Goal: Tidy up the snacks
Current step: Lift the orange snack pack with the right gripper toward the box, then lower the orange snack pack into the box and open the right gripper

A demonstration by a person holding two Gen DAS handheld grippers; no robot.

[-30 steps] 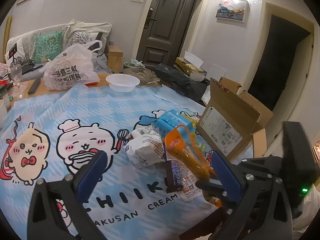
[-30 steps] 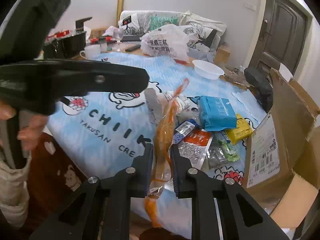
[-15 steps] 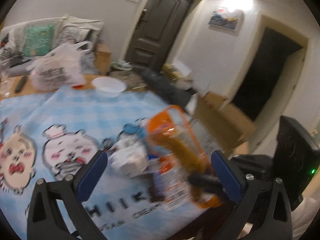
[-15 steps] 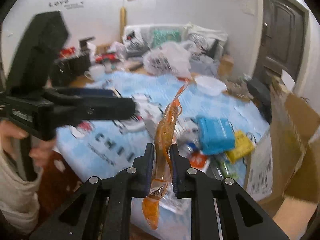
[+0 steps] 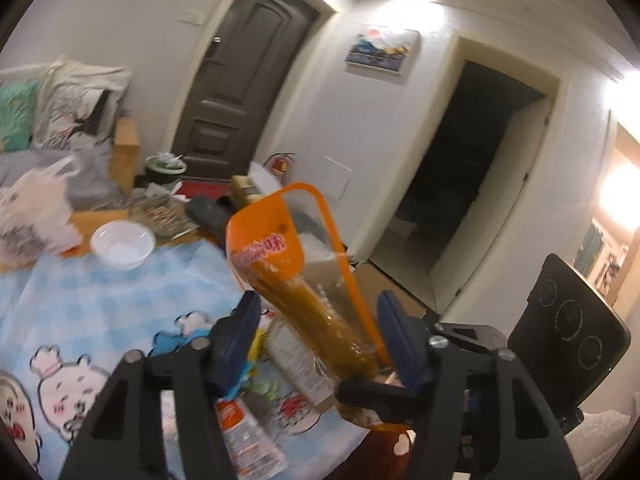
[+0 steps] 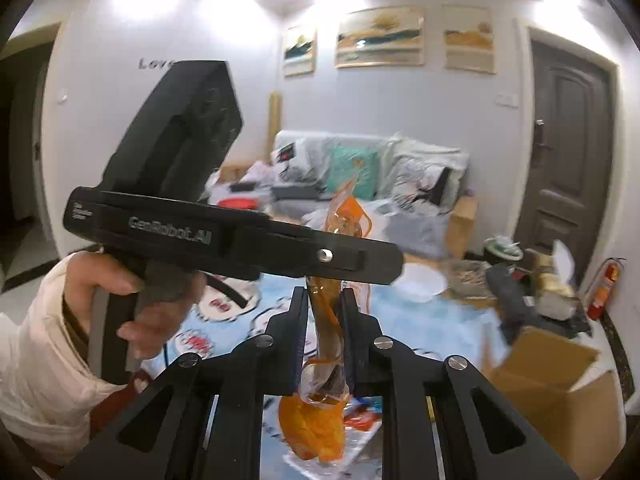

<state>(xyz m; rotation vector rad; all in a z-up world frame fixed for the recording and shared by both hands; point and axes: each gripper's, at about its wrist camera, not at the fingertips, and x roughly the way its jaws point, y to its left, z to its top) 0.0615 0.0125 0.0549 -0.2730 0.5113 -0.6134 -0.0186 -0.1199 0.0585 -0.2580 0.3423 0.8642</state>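
Our right gripper is clamped on the orange snack bag — the two pads pinch its lower half, so the bag stands nearly upright and its bottom hangs below the fingers at 6 o'clock. We judge that this firm pinch is there to keep the bag high above the table while the other tool comes in.

Our left gripper is closing at this moment, with the same bag between its blue pads; the pads do not press on it yet. From this view the bag leans toward 11 o'clock, its printed top above the fingers.

Farther out, other snack packets lie on the blue checked cloth at 7 o'clock, and a white bowl sits at 10 o'clock. In the right view a cardboard box stands open at 4 o'clock — probably the place where the snacks go.
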